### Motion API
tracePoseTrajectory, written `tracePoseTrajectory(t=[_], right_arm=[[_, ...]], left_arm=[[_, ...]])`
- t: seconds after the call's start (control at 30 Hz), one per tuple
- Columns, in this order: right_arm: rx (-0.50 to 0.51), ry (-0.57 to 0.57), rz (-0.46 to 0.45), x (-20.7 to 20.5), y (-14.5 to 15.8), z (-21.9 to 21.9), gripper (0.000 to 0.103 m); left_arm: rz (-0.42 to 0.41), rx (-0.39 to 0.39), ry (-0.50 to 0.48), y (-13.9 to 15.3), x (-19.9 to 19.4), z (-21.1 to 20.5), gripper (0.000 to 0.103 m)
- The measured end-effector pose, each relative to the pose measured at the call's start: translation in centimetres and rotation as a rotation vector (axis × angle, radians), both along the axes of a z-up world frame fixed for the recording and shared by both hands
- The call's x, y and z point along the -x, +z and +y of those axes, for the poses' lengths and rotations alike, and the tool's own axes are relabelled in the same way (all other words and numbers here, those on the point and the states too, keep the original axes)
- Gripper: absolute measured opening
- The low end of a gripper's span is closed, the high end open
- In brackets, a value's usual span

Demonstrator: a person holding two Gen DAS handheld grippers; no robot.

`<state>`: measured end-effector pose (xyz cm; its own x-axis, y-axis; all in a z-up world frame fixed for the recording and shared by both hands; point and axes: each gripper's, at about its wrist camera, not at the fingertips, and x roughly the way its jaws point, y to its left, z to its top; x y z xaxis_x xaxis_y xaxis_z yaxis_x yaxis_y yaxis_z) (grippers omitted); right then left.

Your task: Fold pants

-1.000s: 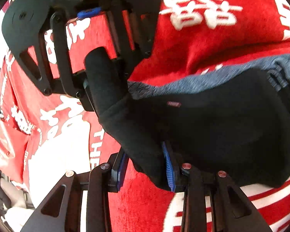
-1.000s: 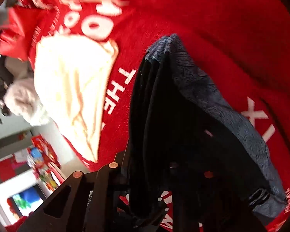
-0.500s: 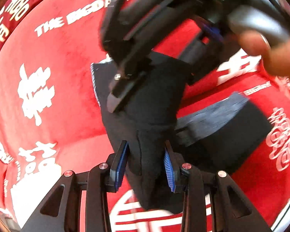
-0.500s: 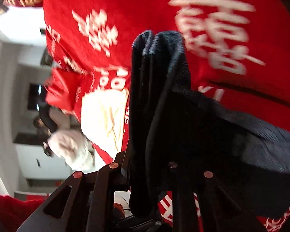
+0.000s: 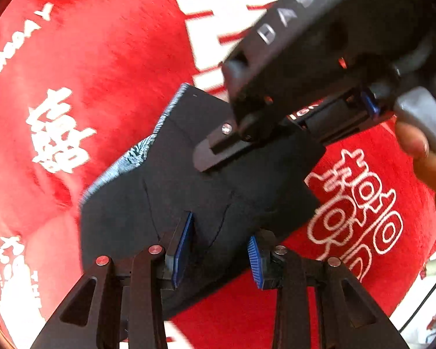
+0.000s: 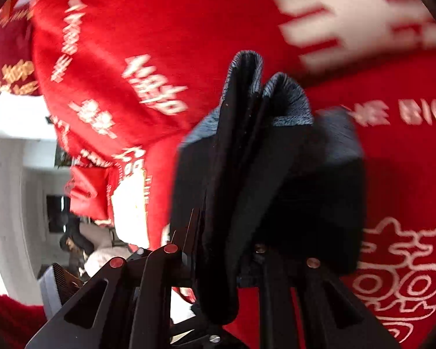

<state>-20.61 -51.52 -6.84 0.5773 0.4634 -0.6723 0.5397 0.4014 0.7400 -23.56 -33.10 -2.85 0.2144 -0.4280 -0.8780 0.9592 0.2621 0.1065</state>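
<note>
The pants (image 5: 171,186) are black with a grey inner side, folded into a thick bundle held over the red blanket (image 5: 101,58). My left gripper (image 5: 218,250) is shut on the near edge of the pants, its blue pads pressed into a thick fold. My right gripper (image 6: 229,264) is shut on several stacked layers of the pants (image 6: 247,174), which stand up between its fingers. In the left wrist view the right gripper (image 5: 290,67) clamps the bundle's far side from the upper right.
The red blanket (image 6: 160,43) with white lettering covers the whole surface. A white patch (image 6: 130,203) lies near its far edge. Beyond the edge are a room and white furniture (image 6: 11,174). A bare hand (image 5: 421,157) holds the right gripper.
Both grippers turned and carried the pants across the blanket. The bundle now hangs more compact, its folded layers drawn together, with both grips unchanged.
</note>
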Motion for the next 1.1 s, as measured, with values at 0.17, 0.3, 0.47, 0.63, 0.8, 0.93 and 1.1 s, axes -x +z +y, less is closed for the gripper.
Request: tracePoseTrajectory(t=[0.17,0.3,0.47,0.63,0.8,0.93,1.1], right_arm=[[-0.052,-0.047,0.047,2.0,-4.7,-0.4,0.021],[-0.054,-0.076,0.061,3.1,-5.6,-0.8,0.023],[0.004,-0.052,0.096,3.4,-5.0,-0.6,0.024],[0.148,0.003,0.17,2.5,-3.8,1.0,0.03],[0.289,0.039,0.266,2.8,-2.3,1.8,0.042],[0.393,0.047,0.358,3.5,-0.7,2.1,0.048],[0.431,0.002,0.369,4.3,1.0,2.3,0.048]], left_arm=[[0.016,-0.08,0.0,-2.4,1.4,-1.0,0.041],[0.075,-0.082,0.032,-1.9,0.5,-0.1,0.069],[0.11,-0.103,0.112,-0.4,-1.8,2.3,0.069],[0.14,-0.139,0.321,-0.9,-6.3,4.9,0.069],[0.166,-0.209,0.505,-2.3,-10.7,7.5,0.069],[0.185,-0.216,0.558,-2.9,-11.4,8.1,0.086],[0.2,-0.219,0.567,-3.3,-11.1,8.1,0.086]])
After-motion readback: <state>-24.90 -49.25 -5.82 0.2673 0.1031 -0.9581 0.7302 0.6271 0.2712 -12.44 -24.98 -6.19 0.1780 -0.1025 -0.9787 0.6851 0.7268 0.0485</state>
